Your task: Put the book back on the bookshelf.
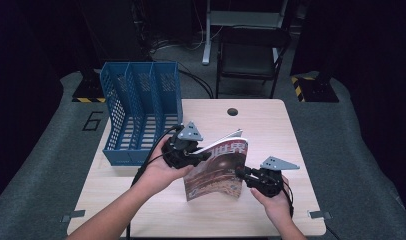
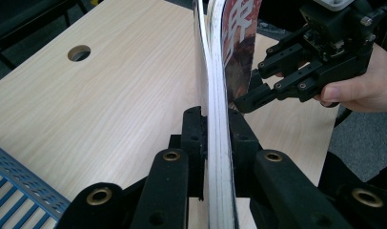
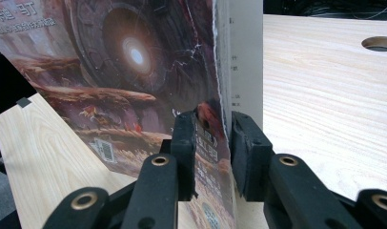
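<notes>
Blue slotted file rack [image 1: 141, 112] stands empty; beside it, left gripper [image 1: 191, 154] and right gripper [image 1: 247, 176] both clamp the upright brown-covered magazine [image 1: 218, 172], not yet filed.

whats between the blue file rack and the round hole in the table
Nothing: in the high view, bare wood separates the blue file rack from the round hole. The magazine sits nearer the person, held by both tongs.

A magazine [image 1: 218, 170] stood on the table [image 1: 271, 130] between two grippers; a file rack [image 1: 141, 110] sat behind, to the left.
</notes>
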A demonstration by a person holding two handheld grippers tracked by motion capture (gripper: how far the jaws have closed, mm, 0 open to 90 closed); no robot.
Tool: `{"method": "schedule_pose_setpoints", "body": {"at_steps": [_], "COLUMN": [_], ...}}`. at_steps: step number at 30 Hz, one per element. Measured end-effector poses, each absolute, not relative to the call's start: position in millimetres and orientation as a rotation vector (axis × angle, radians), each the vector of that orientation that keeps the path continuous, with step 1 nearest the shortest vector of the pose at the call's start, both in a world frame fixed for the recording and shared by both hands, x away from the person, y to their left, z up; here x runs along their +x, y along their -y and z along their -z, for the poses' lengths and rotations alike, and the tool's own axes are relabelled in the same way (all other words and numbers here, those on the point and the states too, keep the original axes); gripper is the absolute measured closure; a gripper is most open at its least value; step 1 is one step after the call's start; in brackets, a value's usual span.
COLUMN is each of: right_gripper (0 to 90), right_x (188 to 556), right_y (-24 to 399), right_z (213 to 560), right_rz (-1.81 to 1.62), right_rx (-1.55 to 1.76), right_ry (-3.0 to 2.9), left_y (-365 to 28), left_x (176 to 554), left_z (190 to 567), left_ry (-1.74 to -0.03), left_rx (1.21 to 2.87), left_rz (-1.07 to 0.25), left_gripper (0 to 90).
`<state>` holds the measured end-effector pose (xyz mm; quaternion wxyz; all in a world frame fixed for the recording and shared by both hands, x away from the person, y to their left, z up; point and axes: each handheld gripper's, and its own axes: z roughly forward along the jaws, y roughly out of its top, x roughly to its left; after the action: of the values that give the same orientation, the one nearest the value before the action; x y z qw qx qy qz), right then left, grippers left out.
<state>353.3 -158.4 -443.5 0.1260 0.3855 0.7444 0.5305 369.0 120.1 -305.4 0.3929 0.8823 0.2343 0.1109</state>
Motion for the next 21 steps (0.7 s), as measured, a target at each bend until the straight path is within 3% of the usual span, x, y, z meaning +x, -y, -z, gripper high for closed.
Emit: {"method": "schedule_pose_setpoints", "body": {"at_steps": [12,18,21], "right_gripper": [71.8,71.4,71.3], "right_x": [353,354,354], "right_y": [158,158,158], "right_z": [444,444,444], "right_rz": [-1.551,-1.56,-1.556], "right_rx": [1.134,1.136,1.137], "right_ry": [-2.165,-2.166,-2.166], "left_y": [-115,-111,-106], "left_x": [375,379,379], "left_z": [299,302,302], "left_ry": [-0.611,-0.633,-0.623], "left_rx": [2.309,2.305,2.323], "left_rz": [-0.261,-0.212,-0.229], "left_gripper": [81.6,74.8,77.4]}}
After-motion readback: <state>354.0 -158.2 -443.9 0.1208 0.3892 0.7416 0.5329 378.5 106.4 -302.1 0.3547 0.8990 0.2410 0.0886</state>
